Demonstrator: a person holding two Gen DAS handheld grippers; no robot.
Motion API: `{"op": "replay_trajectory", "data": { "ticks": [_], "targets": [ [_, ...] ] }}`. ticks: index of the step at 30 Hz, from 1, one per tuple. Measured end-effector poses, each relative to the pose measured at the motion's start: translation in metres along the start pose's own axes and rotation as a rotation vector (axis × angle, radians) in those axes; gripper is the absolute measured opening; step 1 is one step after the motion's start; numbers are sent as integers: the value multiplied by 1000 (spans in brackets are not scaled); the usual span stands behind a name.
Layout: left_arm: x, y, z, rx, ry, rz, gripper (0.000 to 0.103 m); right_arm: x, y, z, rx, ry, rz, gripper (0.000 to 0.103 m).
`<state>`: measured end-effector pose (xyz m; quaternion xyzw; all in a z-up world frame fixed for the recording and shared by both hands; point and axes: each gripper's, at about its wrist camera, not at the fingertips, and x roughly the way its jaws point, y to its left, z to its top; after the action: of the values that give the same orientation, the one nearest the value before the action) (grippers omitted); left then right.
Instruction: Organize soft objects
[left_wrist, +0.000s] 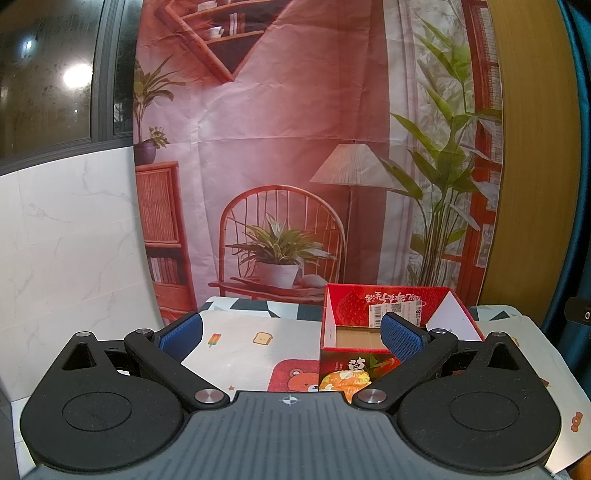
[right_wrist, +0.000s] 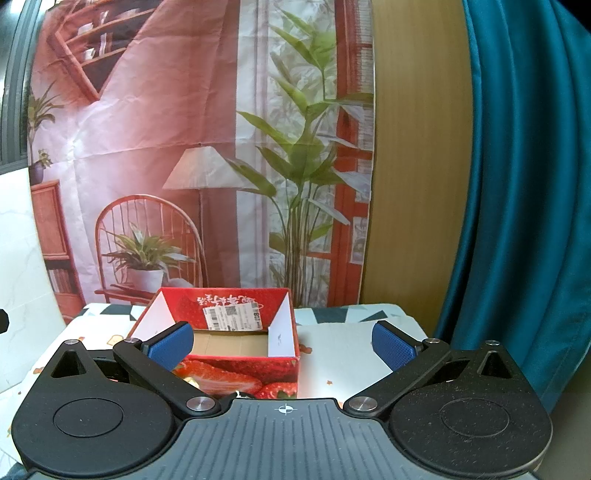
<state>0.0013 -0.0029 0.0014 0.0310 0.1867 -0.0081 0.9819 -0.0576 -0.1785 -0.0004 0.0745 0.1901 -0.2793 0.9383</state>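
Note:
An open red strawberry-print cardboard box (left_wrist: 354, 306) (right_wrist: 240, 369) stands on the table, flaps up, its brown floor bare as far as I can see. In the left wrist view it sits ahead and to the right, partly behind my right-hand blue pad (left_wrist: 400, 341). My left gripper (left_wrist: 291, 338) is open with nothing between its fingers. In the right wrist view the box is ahead and left of centre. My right gripper (right_wrist: 282, 345) is open and holds nothing. A crumpled yellow-orange soft item (left_wrist: 343, 382) lies against the box's front, low in the left wrist view.
The table (left_wrist: 236, 347) (right_wrist: 343, 350) wears a cartoon-print cloth. A printed room backdrop (left_wrist: 295, 147) hangs right behind it. White marble wall is at the left, a wood panel and teal curtain (right_wrist: 517, 184) at the right.

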Motion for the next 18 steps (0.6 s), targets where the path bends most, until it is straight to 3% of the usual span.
{"op": "replay_trajectory", "data": {
  "ticks": [18],
  "targets": [
    [0,0,0,-2,-1,-2,103,1,0,1,2,2,1,103]
  ]
}}
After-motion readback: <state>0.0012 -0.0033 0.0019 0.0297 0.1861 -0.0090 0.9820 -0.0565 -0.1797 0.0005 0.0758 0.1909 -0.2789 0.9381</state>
